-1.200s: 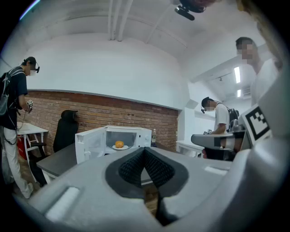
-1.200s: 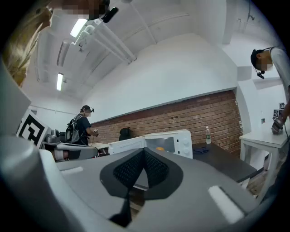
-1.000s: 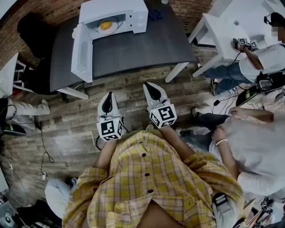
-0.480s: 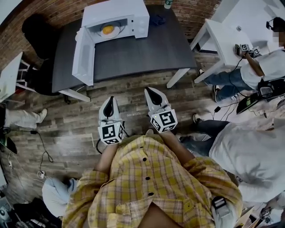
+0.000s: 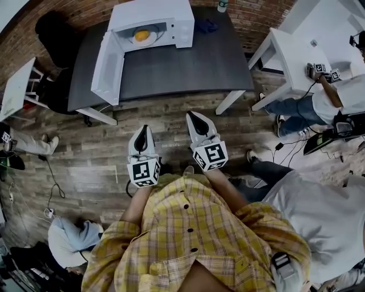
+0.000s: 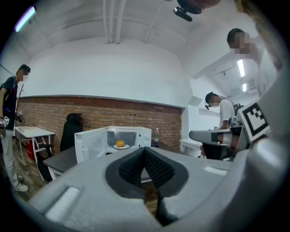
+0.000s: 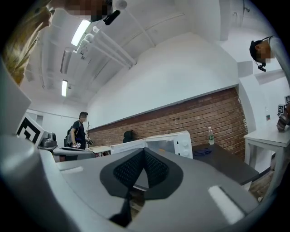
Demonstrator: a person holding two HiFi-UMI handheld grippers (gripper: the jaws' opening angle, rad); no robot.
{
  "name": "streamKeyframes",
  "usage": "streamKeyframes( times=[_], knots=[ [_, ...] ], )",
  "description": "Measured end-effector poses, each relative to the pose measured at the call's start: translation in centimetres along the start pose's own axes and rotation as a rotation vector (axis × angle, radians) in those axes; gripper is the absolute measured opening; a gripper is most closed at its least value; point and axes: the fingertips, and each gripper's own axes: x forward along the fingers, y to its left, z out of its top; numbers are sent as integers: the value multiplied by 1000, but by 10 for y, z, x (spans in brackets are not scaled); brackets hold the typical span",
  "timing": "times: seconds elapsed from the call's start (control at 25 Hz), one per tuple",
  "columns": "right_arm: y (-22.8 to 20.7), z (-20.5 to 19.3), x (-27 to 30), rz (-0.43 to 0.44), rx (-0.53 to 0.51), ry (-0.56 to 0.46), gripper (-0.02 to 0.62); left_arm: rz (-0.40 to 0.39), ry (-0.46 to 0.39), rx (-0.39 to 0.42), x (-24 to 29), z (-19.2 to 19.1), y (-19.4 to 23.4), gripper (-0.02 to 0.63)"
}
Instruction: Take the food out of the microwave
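A white microwave (image 5: 153, 24) stands on the dark table (image 5: 188, 63) with its door (image 5: 105, 68) swung wide to the left. Inside sits an orange piece of food (image 5: 141, 35) on a white plate (image 5: 146, 37); the left gripper view shows the same food (image 6: 120, 143) in the lit cavity. My left gripper (image 5: 142, 132) and right gripper (image 5: 195, 118) hang side by side over the wooden floor, well short of the table. Both are shut with nothing between the pads. In the right gripper view the microwave (image 7: 174, 143) shows behind the shut jaws.
A bottle (image 5: 222, 5) and a dark blue cloth (image 5: 206, 26) lie near the table's far edge. A white table (image 5: 296, 48) stands at the right with a seated person (image 5: 328, 100). A black chair (image 5: 48, 31) is at the left. Other people stand around me.
The table and microwave have slid slightly down and to the right in the head view. Both grippers stay shut and side by side.
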Motion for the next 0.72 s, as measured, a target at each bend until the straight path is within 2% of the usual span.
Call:
streamKeyframes(
  times=[0.36, 0.72],
  knots=[
    [-7, -5, 27, 10, 9, 9, -2, 3, 10, -1, 23, -3, 8, -2],
    [-44, -4, 97, -33, -1, 23, -3, -48, 7, -29, 105, 4, 36, -2]
  ],
)
